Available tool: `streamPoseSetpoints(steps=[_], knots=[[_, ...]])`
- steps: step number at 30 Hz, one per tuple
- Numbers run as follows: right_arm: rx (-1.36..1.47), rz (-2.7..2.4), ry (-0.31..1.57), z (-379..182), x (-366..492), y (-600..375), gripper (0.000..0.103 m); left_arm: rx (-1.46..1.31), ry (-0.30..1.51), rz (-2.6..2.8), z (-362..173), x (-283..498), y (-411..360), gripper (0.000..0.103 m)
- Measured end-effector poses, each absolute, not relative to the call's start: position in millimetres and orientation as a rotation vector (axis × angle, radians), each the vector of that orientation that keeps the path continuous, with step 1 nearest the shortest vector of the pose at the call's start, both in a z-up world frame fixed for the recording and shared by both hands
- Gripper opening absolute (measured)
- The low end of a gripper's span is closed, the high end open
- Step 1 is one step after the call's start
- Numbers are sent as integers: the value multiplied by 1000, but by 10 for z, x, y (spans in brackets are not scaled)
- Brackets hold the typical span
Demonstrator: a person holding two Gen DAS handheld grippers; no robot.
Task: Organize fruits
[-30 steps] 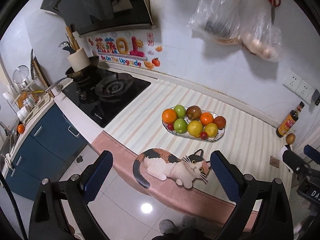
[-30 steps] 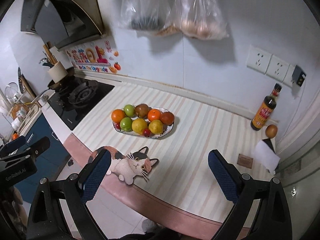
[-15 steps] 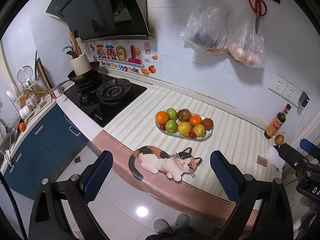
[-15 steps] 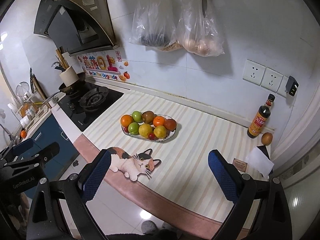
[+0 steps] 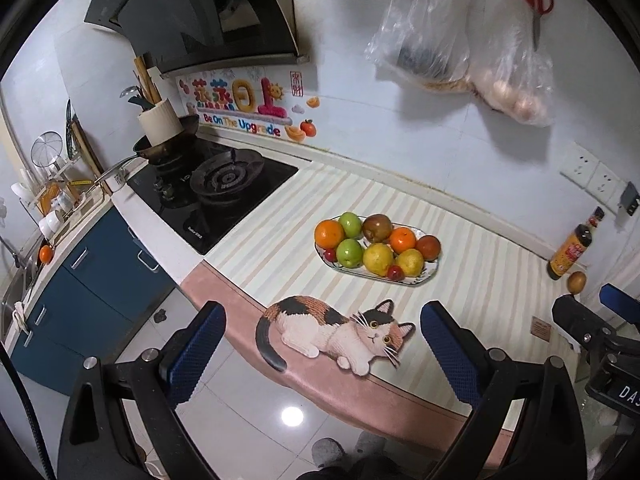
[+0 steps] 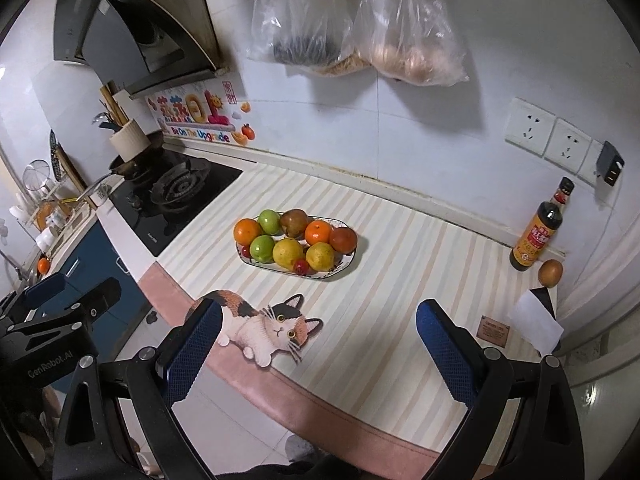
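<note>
Fruits [image 5: 376, 246] are seen piled on a plate [image 5: 425, 277] mid-counter [image 5: 472, 264], nothing yet appearing sorted, while the left gripper [image 5: 320, 344] and right gripper [image 6: 318, 340] are held spread and empty, well short of it.

One oval plate [image 6: 344, 263] holds ten fruits: two oranges [image 6: 247, 231], two green apples [image 6: 262, 249], two yellow lemons [image 6: 288, 252], one brown pear [image 6: 294, 222], one dark red fruit [image 6: 343, 239] and two small red cherry-like ones [image 6: 301, 266]. Elsewhere: one sauce bottle [image 6: 538, 232], one brown egg-shaped item [image 6: 550, 273], two hanging plastic bags [image 6: 304, 20], one cat sticker [image 6: 266, 326], two grippers, one gas burner [image 6: 180, 184]
</note>
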State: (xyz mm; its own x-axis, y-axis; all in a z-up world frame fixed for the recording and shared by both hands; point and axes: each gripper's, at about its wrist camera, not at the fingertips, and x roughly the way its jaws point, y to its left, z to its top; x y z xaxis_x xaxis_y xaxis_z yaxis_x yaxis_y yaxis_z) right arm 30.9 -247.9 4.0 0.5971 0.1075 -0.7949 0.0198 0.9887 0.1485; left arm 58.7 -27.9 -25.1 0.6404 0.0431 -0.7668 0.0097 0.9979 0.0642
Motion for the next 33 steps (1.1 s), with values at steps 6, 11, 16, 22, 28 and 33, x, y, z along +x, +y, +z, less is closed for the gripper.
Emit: streamPoseSetpoints(steps=[6,11,16,22,28,33], knots=[[134,28,969,-228,723,-2469,100,68,913,32,-435,936,-307,100],[129,10,1010,-467,1018,-2481,100,81,943,45,-572,1207,-330,100],[113,-6,1048,-668,1279,-2474,100,82,971,51,-698,1416,-319,100],[116,-16,1082,-822,1459,-2479,100,88,1008,53,-848,1599,-307,100],[124,-18,1094,-869,1496,-2488,100,88,1012,59,-879,1663,-291,100],[130,-11,1092,-875,1516,-2472,100,94,1005,58,-874,1670,-282,100]])
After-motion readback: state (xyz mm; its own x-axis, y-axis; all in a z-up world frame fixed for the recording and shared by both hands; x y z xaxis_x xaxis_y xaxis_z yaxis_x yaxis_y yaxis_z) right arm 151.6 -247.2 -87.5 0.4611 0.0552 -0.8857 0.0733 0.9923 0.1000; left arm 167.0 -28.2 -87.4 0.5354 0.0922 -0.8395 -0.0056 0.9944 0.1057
